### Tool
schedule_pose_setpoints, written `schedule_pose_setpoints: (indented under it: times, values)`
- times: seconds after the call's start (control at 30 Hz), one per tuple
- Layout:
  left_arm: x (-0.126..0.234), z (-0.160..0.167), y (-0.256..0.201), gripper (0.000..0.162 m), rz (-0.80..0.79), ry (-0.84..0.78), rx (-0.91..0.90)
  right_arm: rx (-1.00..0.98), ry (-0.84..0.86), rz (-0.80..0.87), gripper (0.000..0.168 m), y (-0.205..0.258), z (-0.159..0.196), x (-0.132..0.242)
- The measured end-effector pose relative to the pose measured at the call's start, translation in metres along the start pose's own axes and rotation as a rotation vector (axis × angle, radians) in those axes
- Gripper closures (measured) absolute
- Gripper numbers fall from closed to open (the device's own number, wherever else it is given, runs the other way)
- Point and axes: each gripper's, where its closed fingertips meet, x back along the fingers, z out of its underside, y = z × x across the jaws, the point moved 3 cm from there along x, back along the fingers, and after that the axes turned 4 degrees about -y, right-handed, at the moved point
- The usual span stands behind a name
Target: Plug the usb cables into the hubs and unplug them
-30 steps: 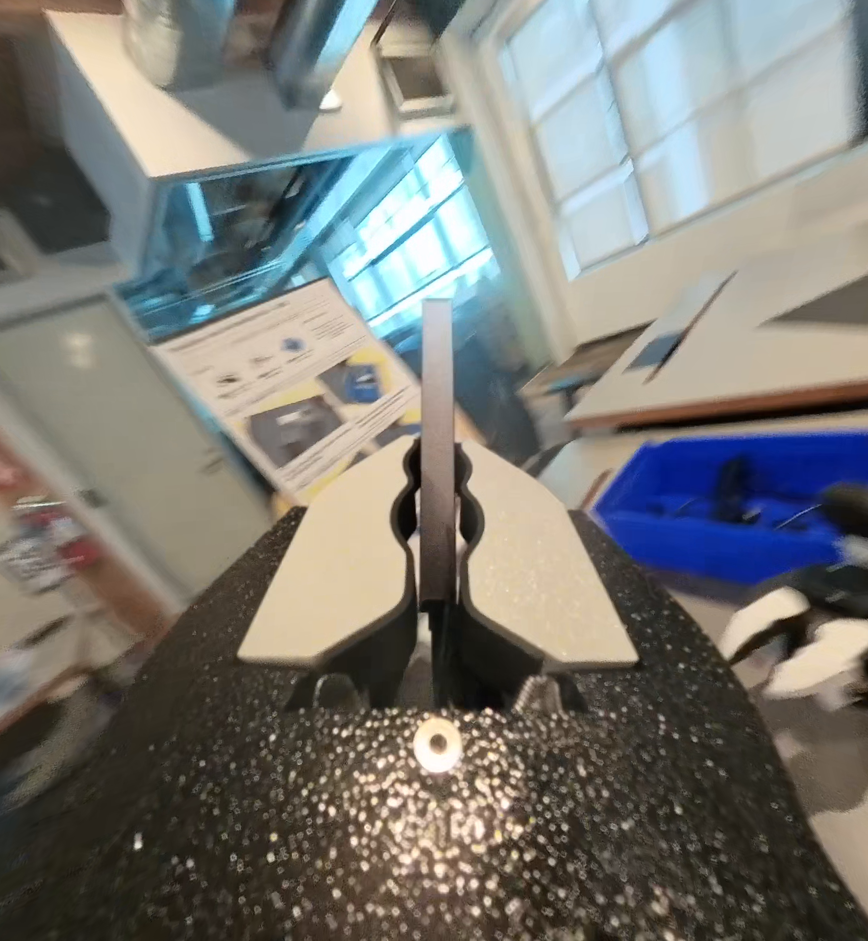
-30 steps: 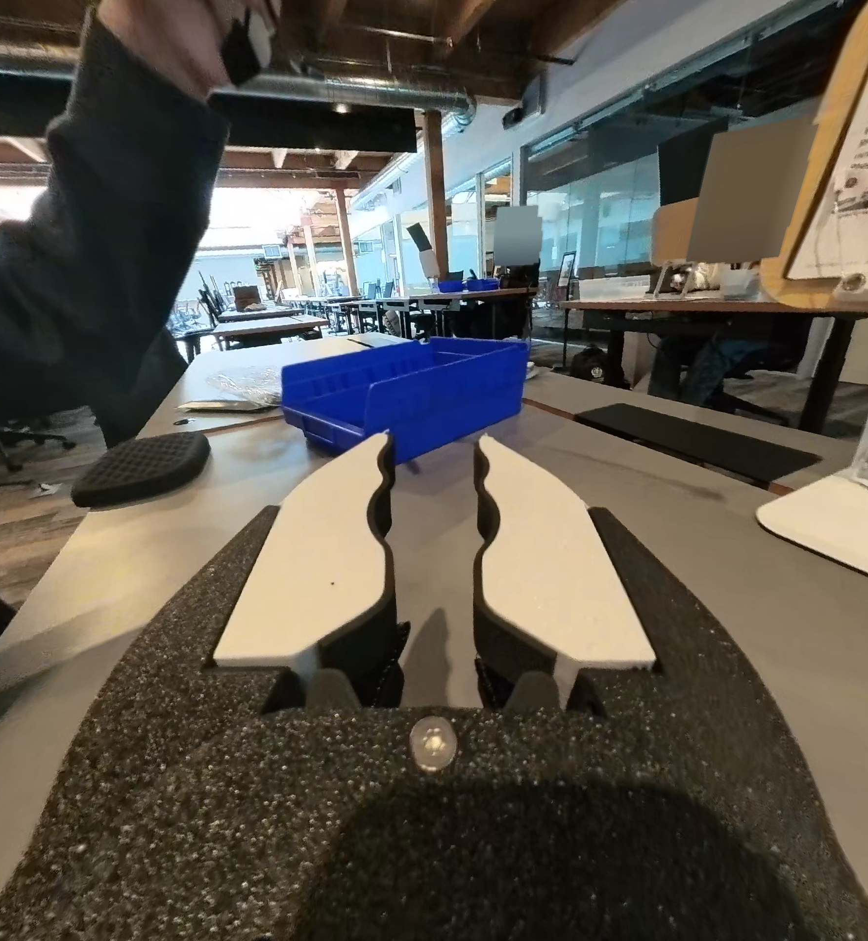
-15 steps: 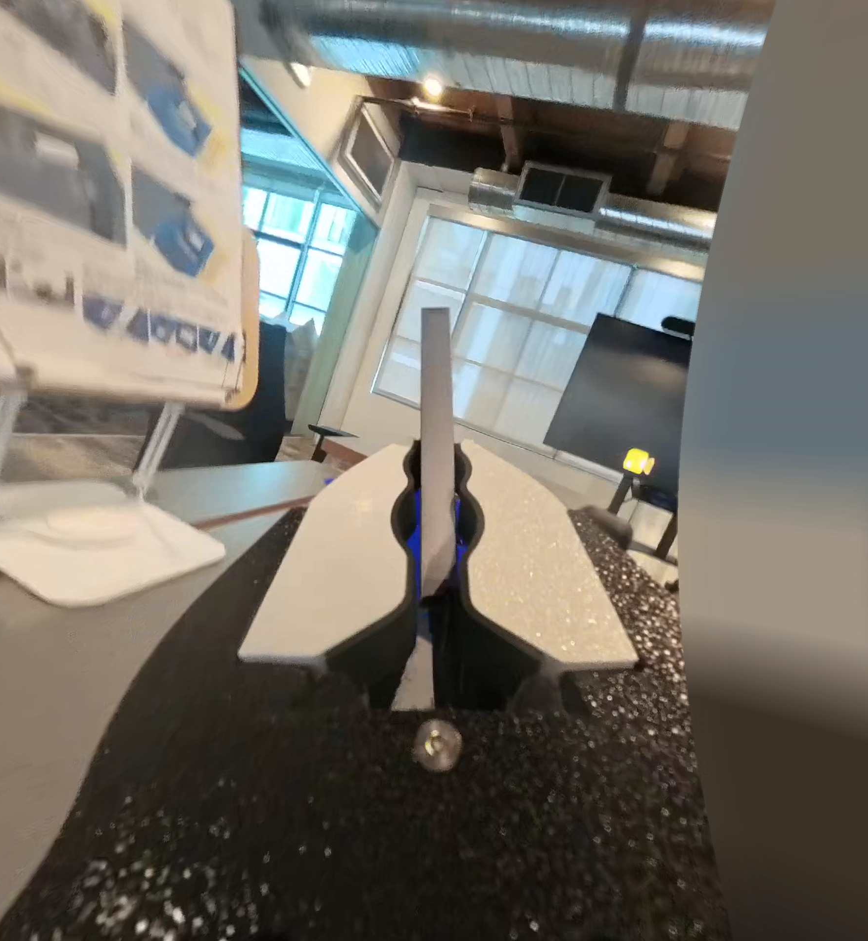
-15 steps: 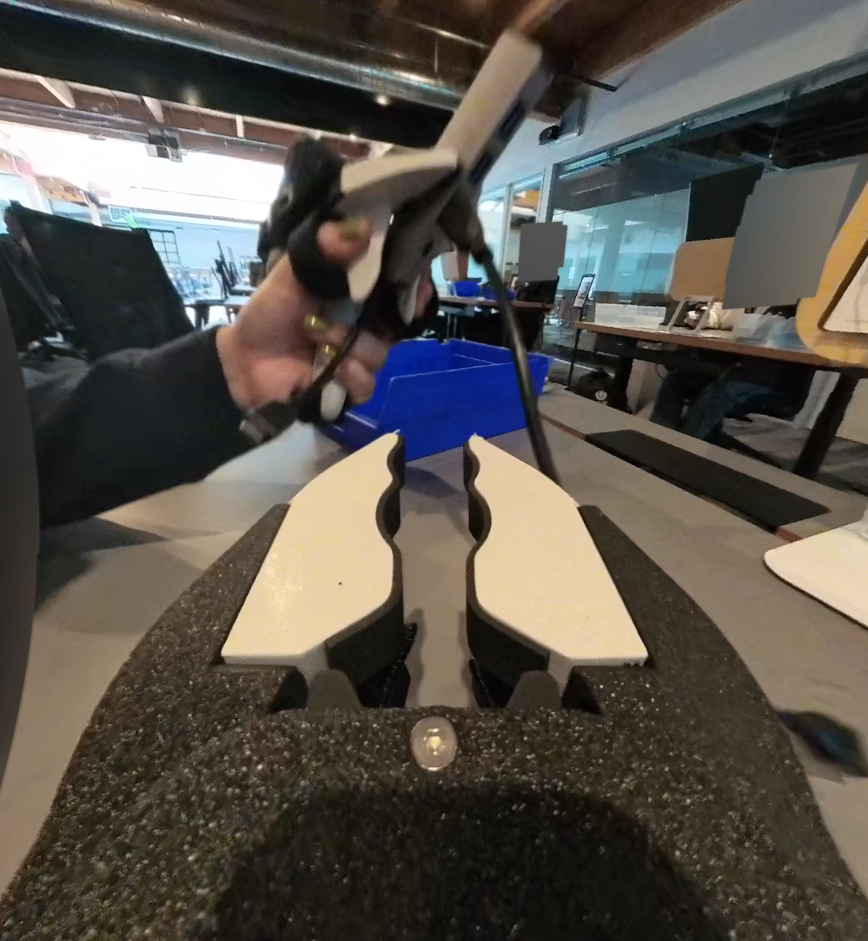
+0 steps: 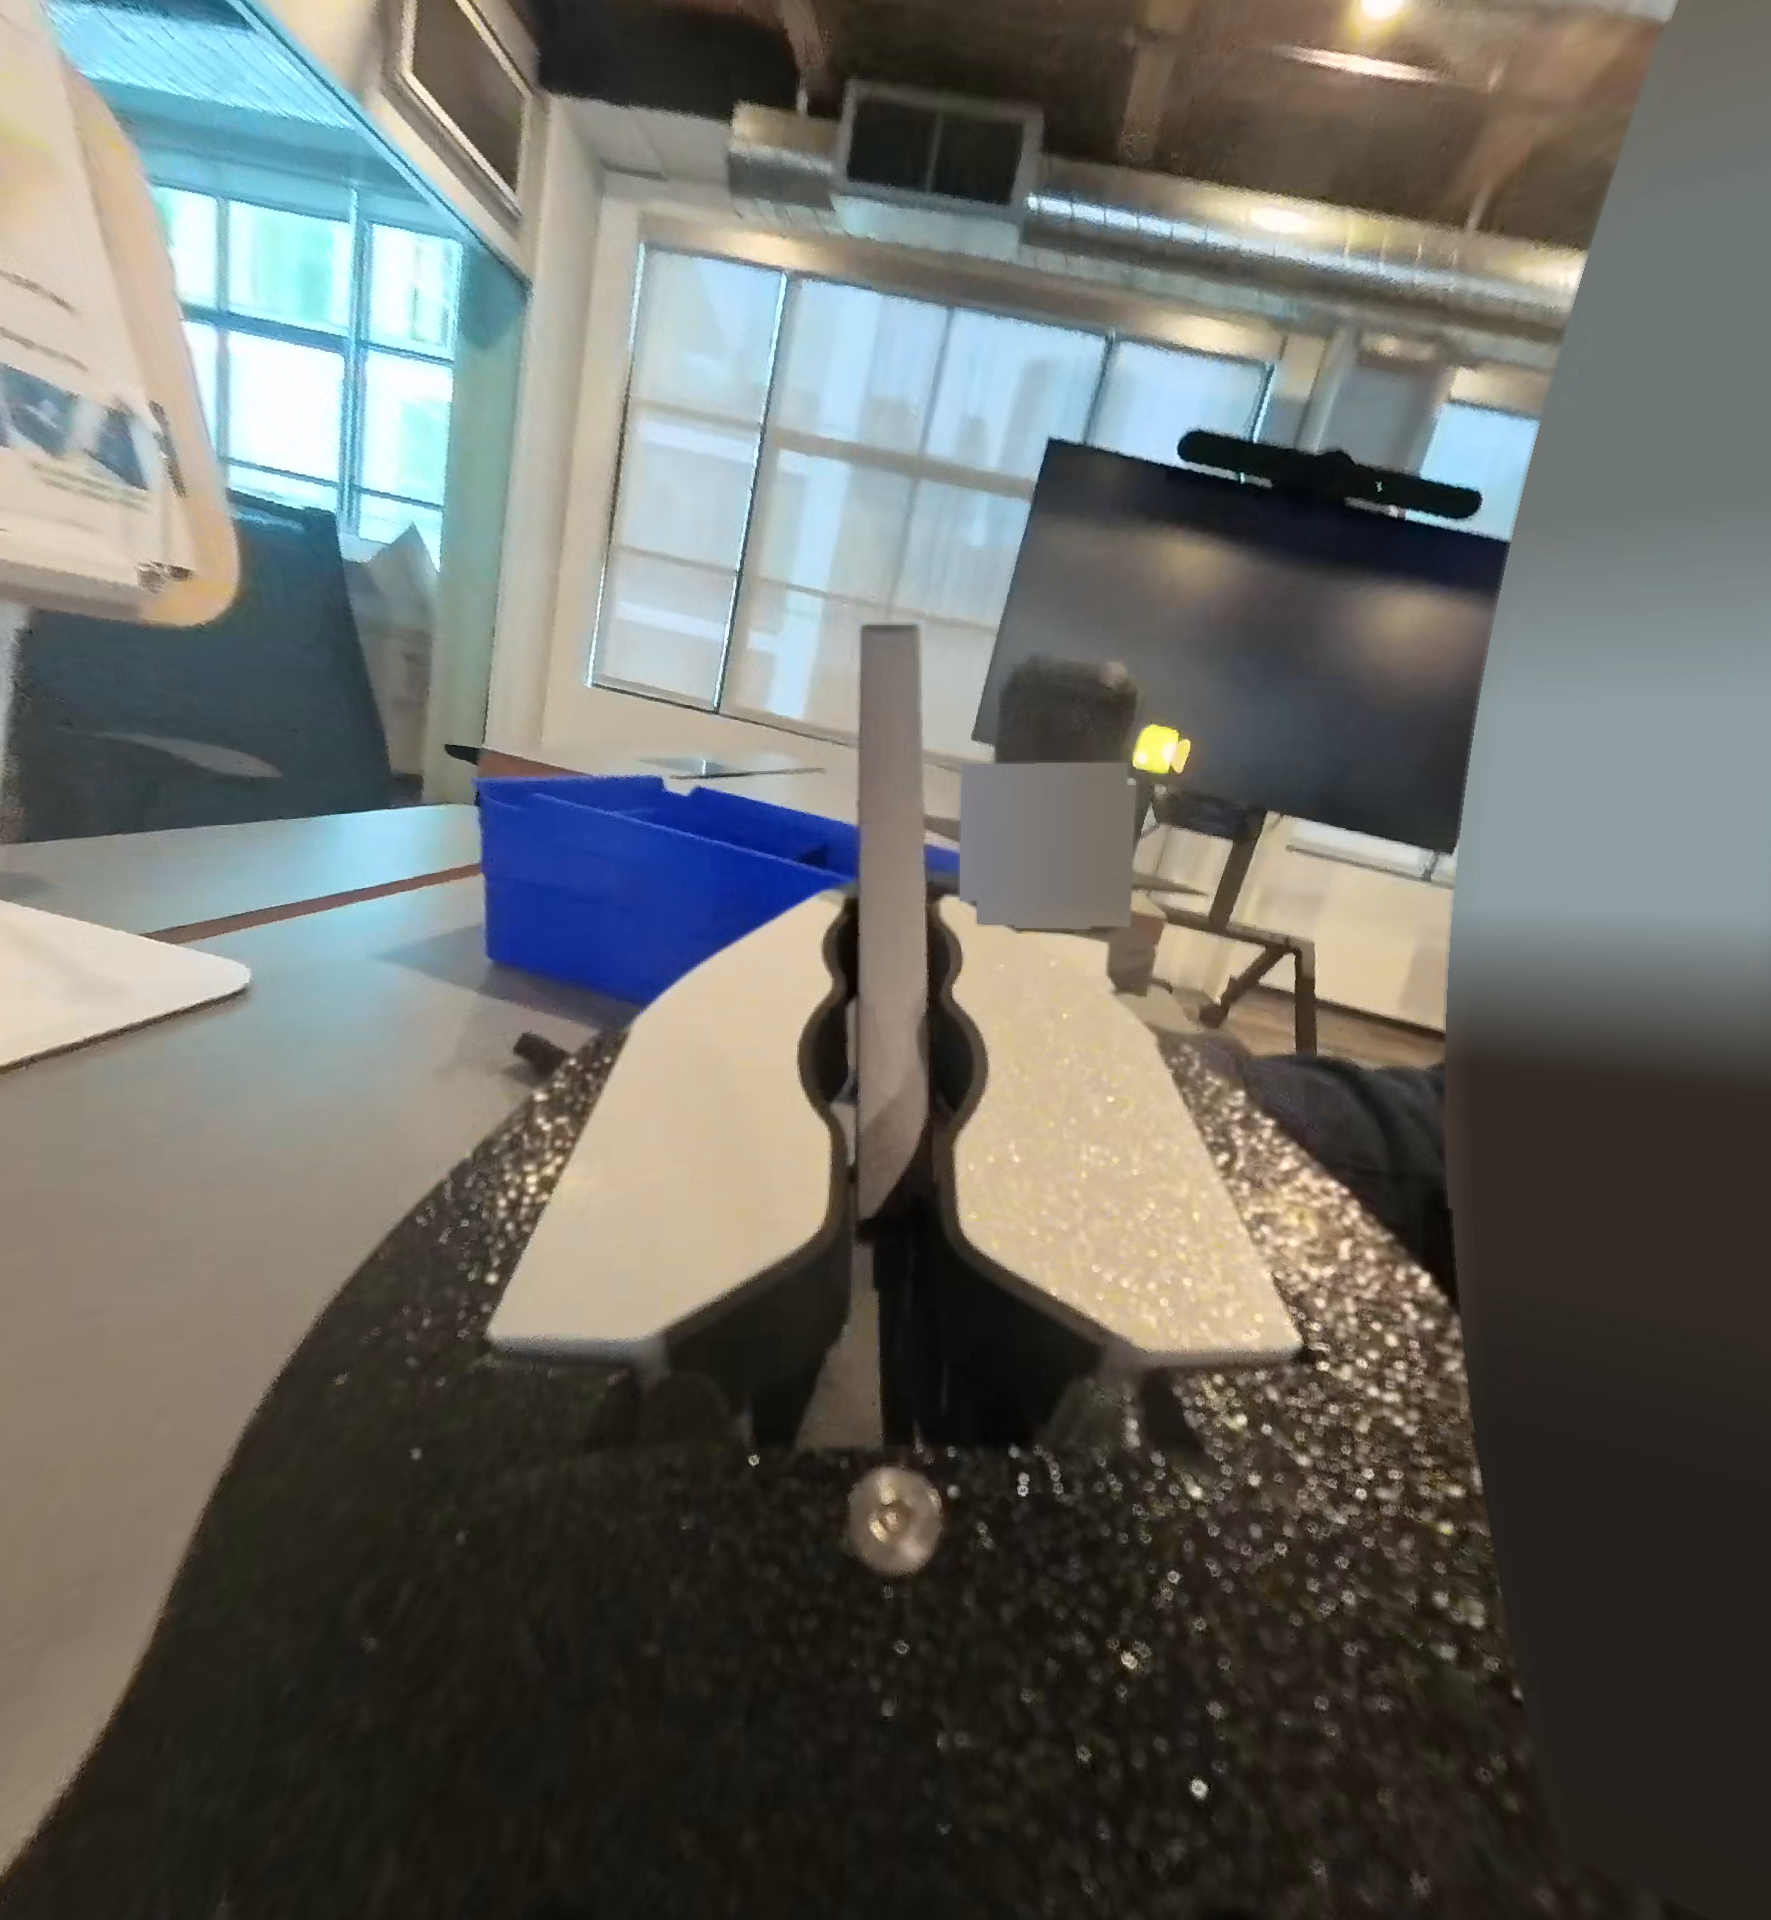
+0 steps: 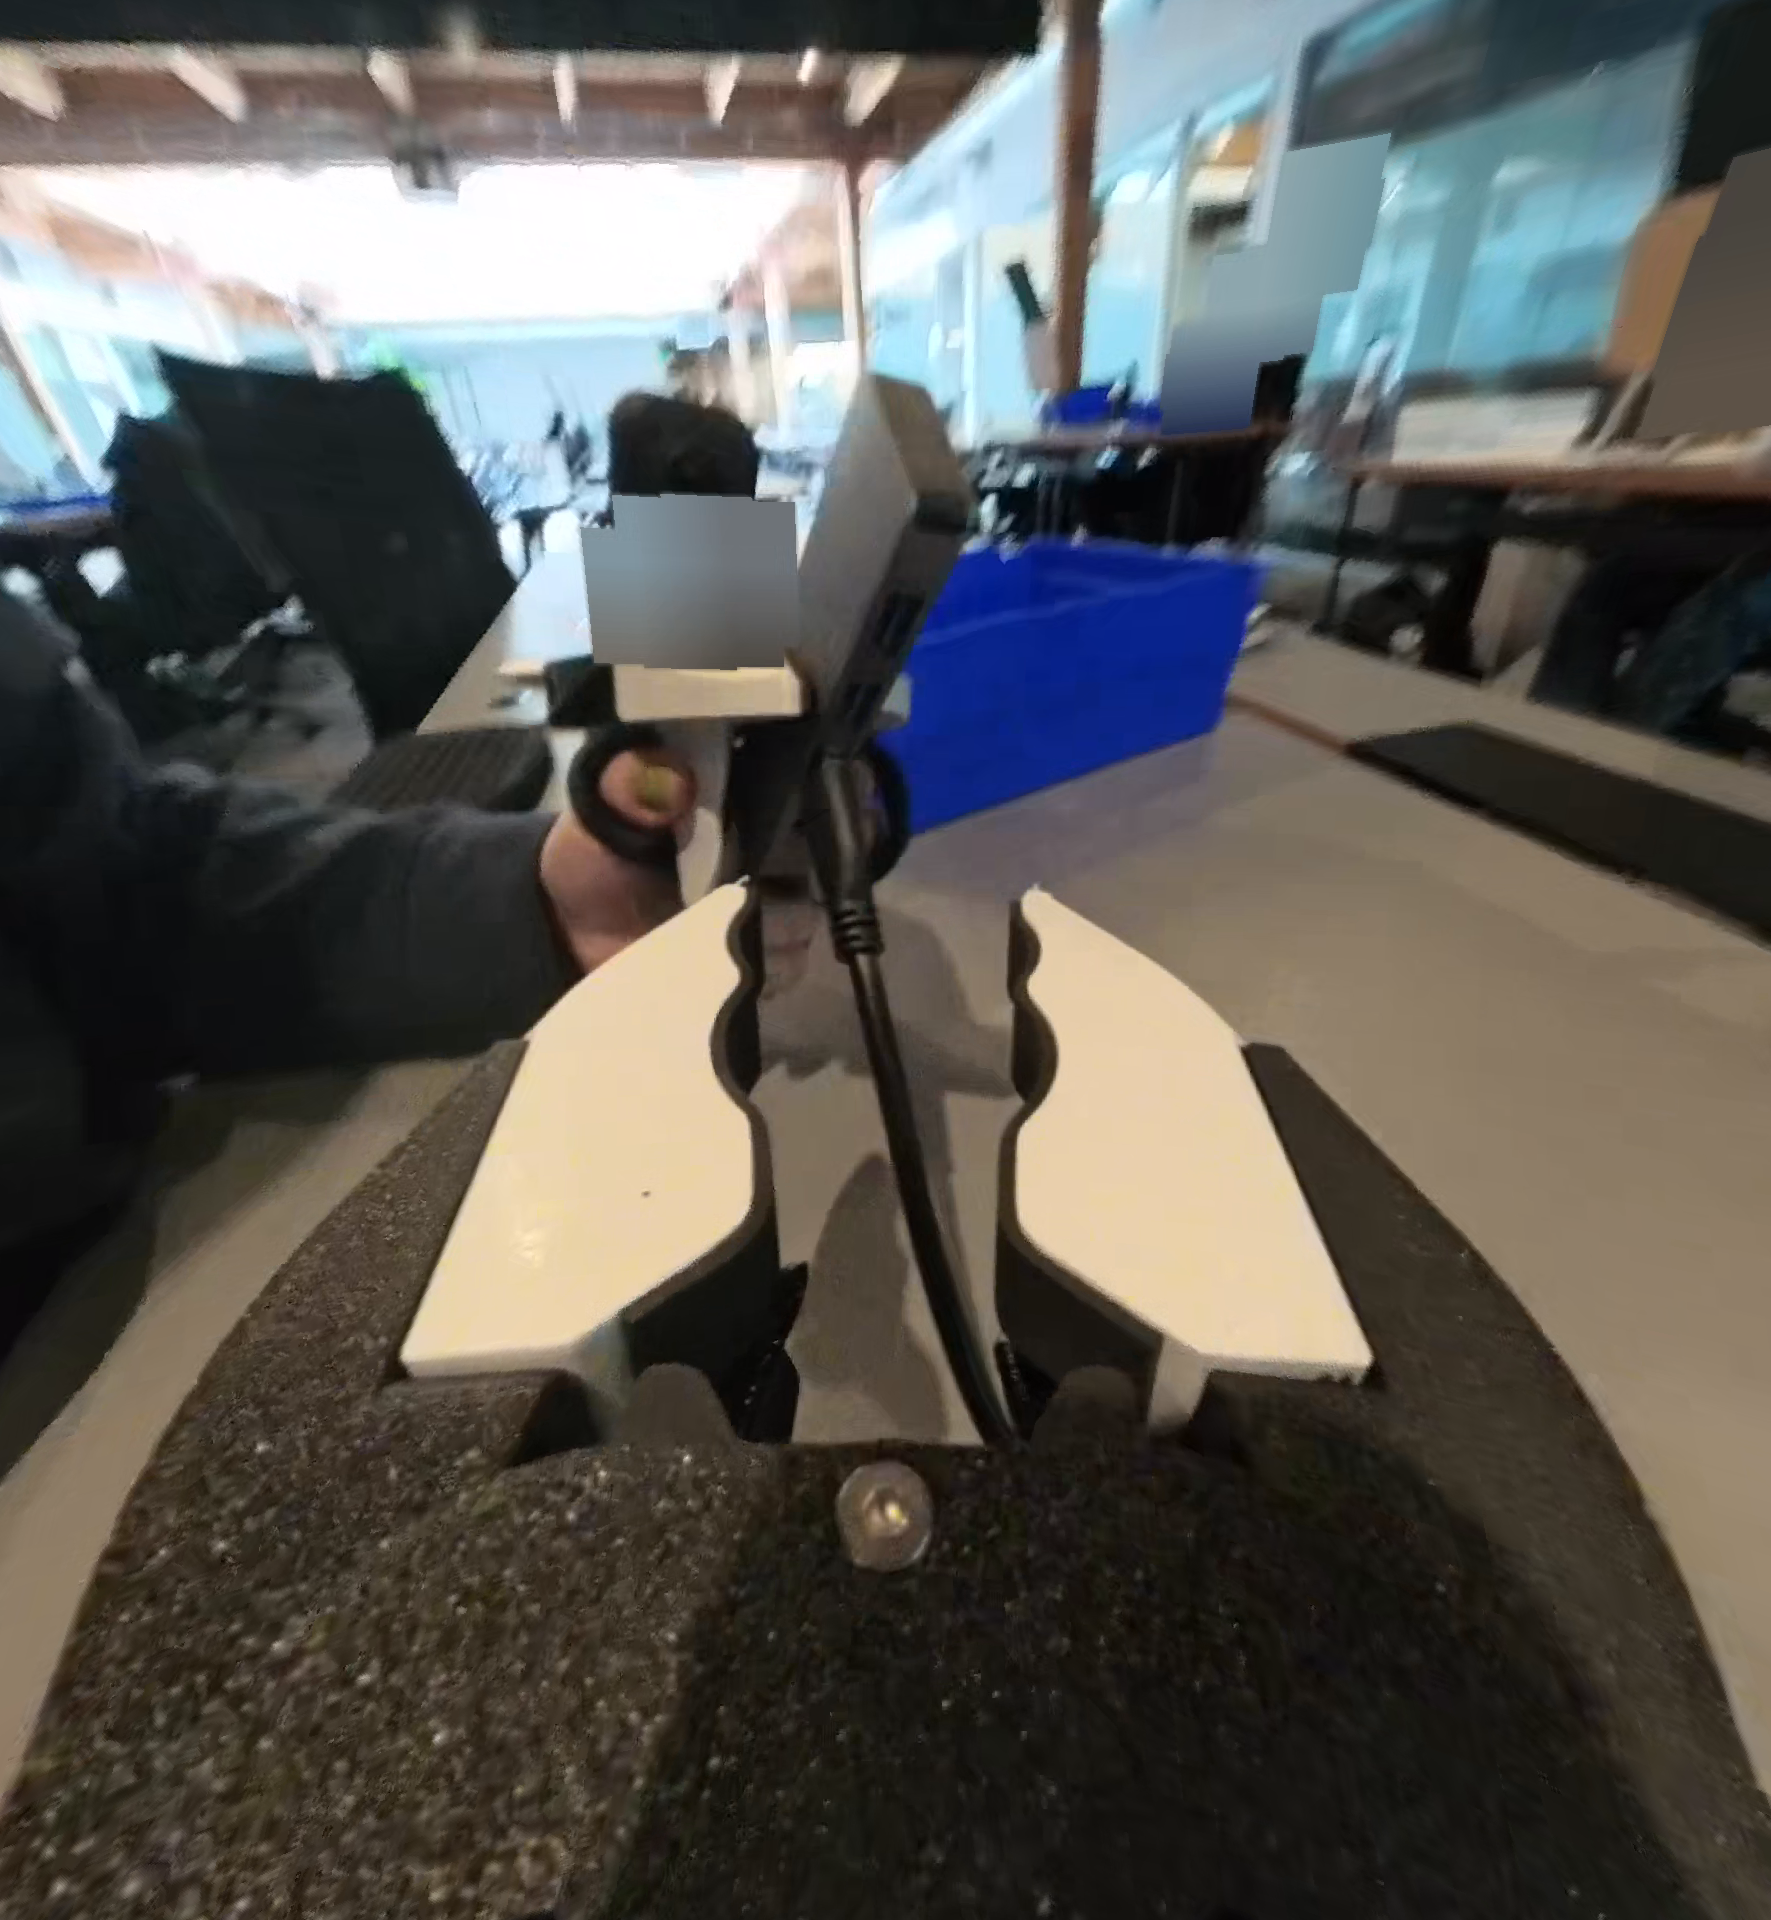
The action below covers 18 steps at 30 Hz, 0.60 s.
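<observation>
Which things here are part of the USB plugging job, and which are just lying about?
Part of the job:
- grey hub, clamped in the left gripper
- its black cable, running between the open right gripper's fingers
- hand holding the left gripper

Lying about:
- blue bin
- white stand base
- black pad

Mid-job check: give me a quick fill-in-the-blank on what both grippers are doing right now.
1. The left gripper is shut on a grey ____.
2. The right gripper has its jaws ____.
3. A black ____ hangs from the hub and runs between the right gripper's fingers.
4. Behind the hub on the table stands a ____ bin.

Missing words: hub; open; cable; blue
</observation>
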Motion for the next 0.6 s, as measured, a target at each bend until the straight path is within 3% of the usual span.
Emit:
schedule_pose_setpoints:
  times: [0.17,0.43,0.47,0.53,0.6]
  values:
    - [-0.005,0.014,-0.007,0.15,0.028,0.079,-0.046,0.002,0.102,-0.075,0.151,0.012,0.017,-0.011]
    - [0.0,0.02,-0.006,0.15,0.065,0.148,-0.011,0.006,0.134,-0.093,0.159,0.012,0.023,-0.009]
    - [0.001,0.02,-0.005,0.147,0.058,0.165,-0.034,0.003,0.151,-0.094,0.159,0.011,0.025,-0.009]
    - [0.004,0.021,-0.002,0.12,0.03,0.234,-0.096,0.021,0.207,-0.094,0.159,0.011,0.031,-0.008]
    - [0.008,0.025,0.001,0.108,0.012,0.339,-0.12,0.052,0.262,-0.089,0.159,0.011,0.036,-0.009]
